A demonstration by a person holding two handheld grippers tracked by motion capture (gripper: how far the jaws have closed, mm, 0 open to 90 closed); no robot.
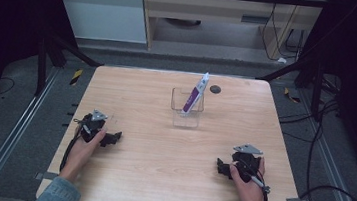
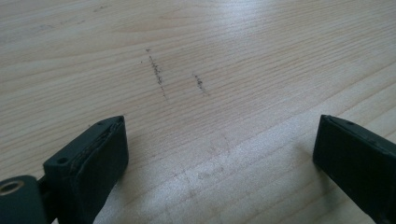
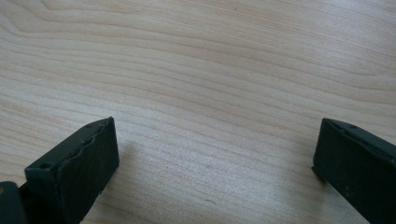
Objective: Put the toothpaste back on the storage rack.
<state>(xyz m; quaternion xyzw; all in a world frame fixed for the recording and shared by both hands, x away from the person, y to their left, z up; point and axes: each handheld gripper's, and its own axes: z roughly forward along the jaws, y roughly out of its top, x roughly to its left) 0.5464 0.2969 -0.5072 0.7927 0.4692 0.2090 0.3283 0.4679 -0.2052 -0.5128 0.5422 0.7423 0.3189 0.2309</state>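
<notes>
A clear plastic cup (image 1: 186,112) stands at the middle of the wooden table (image 1: 148,178), and a white and purple tube (image 1: 194,94) leans in it, its top tilted to the right. My left gripper (image 1: 112,138) rests on the table at the left, well short of the cup, held by a hand. My right gripper (image 1: 221,167) rests at the right front, also in a hand. In the left gripper view my left gripper (image 2: 219,149) is open over bare wood. In the right gripper view my right gripper (image 3: 215,154) is open with nothing between its jaws.
A small dark round mark (image 1: 215,89) lies on the table behind the cup. Faint pencil-like scratches (image 2: 156,72) mark the wood ahead of the left gripper. Cables (image 1: 328,191) trail on the floor at the right. Pale cabinets (image 1: 215,14) stand beyond the table.
</notes>
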